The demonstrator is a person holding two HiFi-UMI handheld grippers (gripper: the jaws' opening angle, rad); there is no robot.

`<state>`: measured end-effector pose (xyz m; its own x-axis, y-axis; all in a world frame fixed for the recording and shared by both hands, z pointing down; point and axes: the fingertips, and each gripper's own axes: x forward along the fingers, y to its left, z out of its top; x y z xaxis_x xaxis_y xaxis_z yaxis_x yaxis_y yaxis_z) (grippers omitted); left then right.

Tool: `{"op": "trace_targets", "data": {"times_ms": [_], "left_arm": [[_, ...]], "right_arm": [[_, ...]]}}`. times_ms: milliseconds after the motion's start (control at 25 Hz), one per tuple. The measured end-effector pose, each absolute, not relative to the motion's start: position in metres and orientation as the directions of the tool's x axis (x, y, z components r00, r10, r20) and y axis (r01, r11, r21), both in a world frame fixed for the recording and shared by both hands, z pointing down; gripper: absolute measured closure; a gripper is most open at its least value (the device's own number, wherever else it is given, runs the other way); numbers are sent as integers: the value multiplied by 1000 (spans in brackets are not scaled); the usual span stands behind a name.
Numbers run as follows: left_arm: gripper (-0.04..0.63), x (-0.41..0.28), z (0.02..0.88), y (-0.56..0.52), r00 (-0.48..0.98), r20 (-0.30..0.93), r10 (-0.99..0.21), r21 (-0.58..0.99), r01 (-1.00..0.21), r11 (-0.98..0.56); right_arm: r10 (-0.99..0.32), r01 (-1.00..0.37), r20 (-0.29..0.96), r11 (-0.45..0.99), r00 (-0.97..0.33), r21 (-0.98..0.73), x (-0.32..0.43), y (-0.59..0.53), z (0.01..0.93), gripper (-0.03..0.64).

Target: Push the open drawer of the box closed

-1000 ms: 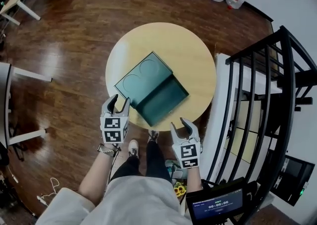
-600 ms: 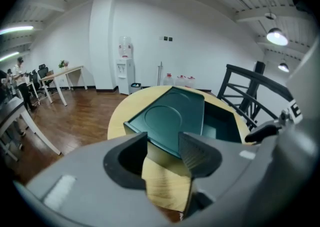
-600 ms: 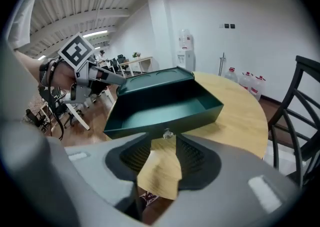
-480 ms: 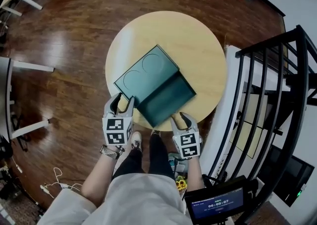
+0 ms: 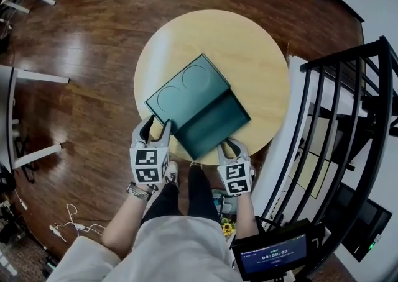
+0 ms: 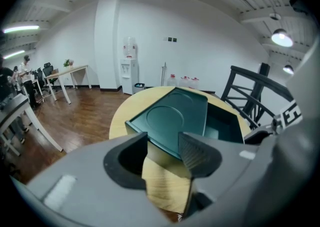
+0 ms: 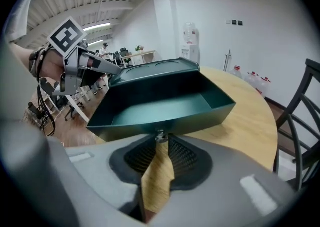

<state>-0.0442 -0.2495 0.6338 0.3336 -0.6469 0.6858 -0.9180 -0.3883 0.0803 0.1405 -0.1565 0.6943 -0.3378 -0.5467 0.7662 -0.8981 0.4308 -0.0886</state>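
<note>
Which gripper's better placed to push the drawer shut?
Right gripper: its jaws, just closing, pinch the knob on the drawer front. Left gripper sits open at the box corner, beside the drawer.

Dark green flat box [image 5: 185,90], two circles on top, frame centre, set diagonally; drawer [image 5: 217,127] open toward lower right.

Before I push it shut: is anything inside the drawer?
The part of the drawer floor that shows is bare. Its back end, under the box top, is covered, so I cannot tell there.
</note>
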Motion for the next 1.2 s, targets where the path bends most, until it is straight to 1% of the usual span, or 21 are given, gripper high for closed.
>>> {"op": "trace_targets", "data": {"times_ms": [520, 1200], "left_arm": [[388, -44, 633, -249, 332, 694, -638, 85, -919, -386], [390, -45, 630, -244, 349, 696, -628, 90, -910, -406]], "right_arm": [[-541, -894, 774, 442, -328, -70, 139, -168, 691, 537], [-547, -874, 750, 480, -372, -83, 108, -211, 681, 538]]}}
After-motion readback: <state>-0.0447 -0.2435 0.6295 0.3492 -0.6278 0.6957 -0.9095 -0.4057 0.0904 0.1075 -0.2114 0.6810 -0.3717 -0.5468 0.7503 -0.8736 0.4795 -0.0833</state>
